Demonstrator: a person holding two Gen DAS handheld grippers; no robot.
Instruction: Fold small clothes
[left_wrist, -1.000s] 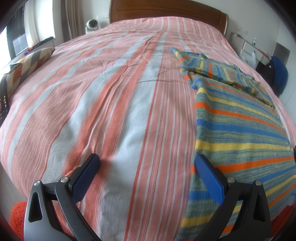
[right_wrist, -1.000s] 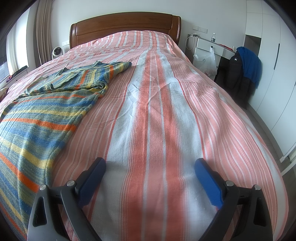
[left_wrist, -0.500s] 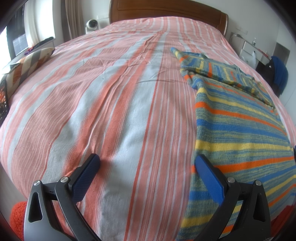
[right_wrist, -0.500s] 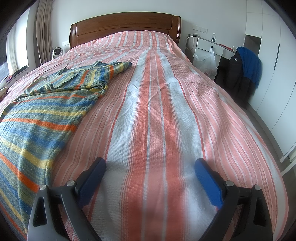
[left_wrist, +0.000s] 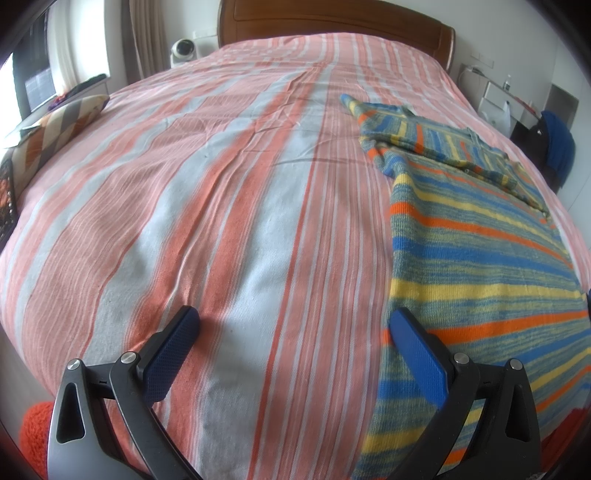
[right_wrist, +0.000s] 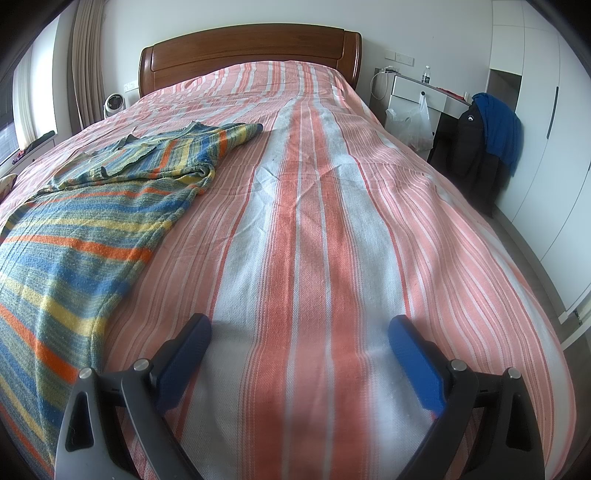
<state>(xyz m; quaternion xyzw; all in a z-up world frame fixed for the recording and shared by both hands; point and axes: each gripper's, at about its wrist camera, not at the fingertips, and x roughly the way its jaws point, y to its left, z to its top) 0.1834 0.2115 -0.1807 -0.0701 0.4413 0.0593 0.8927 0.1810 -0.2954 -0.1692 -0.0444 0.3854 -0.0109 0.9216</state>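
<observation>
A: We log the striped knit top (left_wrist: 476, 266) lying flat on the bed (left_wrist: 229, 206), its long axis running from the foot edge up toward the headboard (right_wrist: 251, 46). The near hem drapes over the foot edge; the sleeves and collar end sits bunched farther up.

B: Which side of us is it?

A: Between our two hands. From the left gripper (left_wrist: 295, 354) it lies to the right, and the right-hand blue pad (left_wrist: 417, 350) already overlaps the top's left edge in that view. From the right gripper (right_wrist: 299, 354) it lies to the left, with a strip of bare bedcover between the left pad and the top's right edge.

B: So the left gripper is the nearer one?

A: We judge so. It sits just beside the near left hem corner; the right one stands a little apart from the near right side.

B: Gripper states?

A: Both spread wide, nothing between the pads, only bedcover showing through the gaps. Whether the left pad actually touches the knit or merely hangs over it, we cannot tell.

B: Folding progress?

A: The body lies unfolded and fairly smooth; one sleeve (right_wrist: 207, 147) looks thrown across the chest at the far end. We read the fold proper as not yet begun.

B: What does the next move call for?

A: Both hands shifting inward toward the near hem, left rightward, right leftward, then lifting along the long axis.
</observation>
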